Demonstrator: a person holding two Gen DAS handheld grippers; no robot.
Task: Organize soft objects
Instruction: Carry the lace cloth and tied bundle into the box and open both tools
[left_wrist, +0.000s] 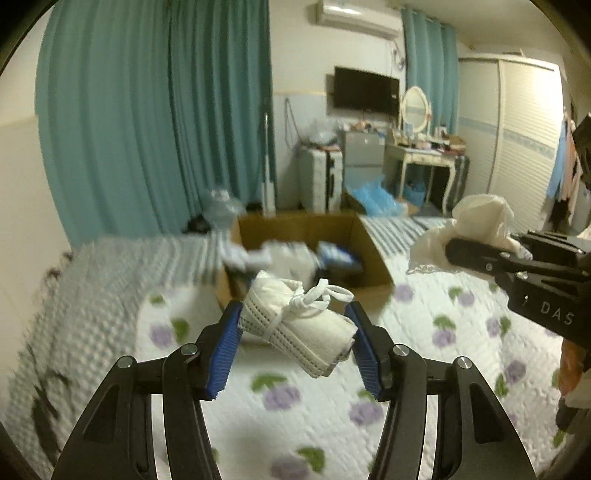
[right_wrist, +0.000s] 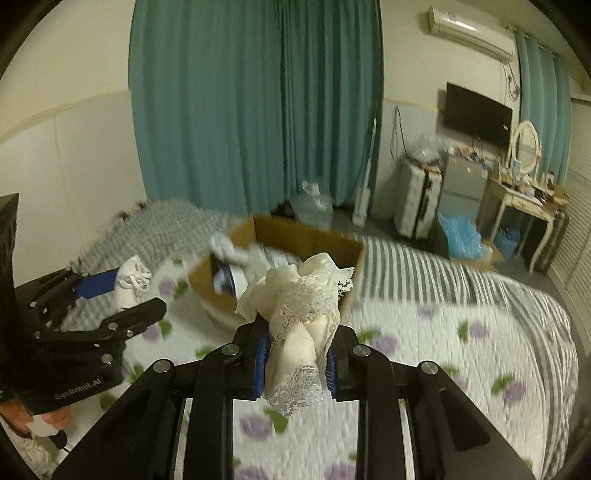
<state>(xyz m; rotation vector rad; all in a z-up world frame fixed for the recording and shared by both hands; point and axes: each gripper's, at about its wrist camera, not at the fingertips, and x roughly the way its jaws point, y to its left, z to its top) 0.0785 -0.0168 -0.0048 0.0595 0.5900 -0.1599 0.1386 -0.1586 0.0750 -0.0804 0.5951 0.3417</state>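
Left wrist view: we held two soft bundles above one cardboard box (left_wrist: 373, 247).
Left gripper (left_wrist: 295, 332) clamped a tied, perforated white roll (left_wrist: 295, 328); right gripper (right_wrist: 295, 363) pinched crumpled cream lace cloth (right_wrist: 299, 317).

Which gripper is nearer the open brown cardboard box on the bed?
Hard to call. The left gripper and the right gripper both hover just short of the box.

This is a bedroom in a home. A bed (left_wrist: 424, 332) with a white quilt printed with purple flowers fills the foreground. Beyond the bed, teal curtains (left_wrist: 155, 110) hang to the floor. Past the foot of the bed stand a dressing table (left_wrist: 421, 155) with an oval mirror (left_wrist: 415, 107), a wall-mounted television (left_wrist: 365, 90), a suitcase (left_wrist: 319, 177) and a white wardrobe (left_wrist: 517, 140). An air conditioner (left_wrist: 360, 16) sits high above the television.
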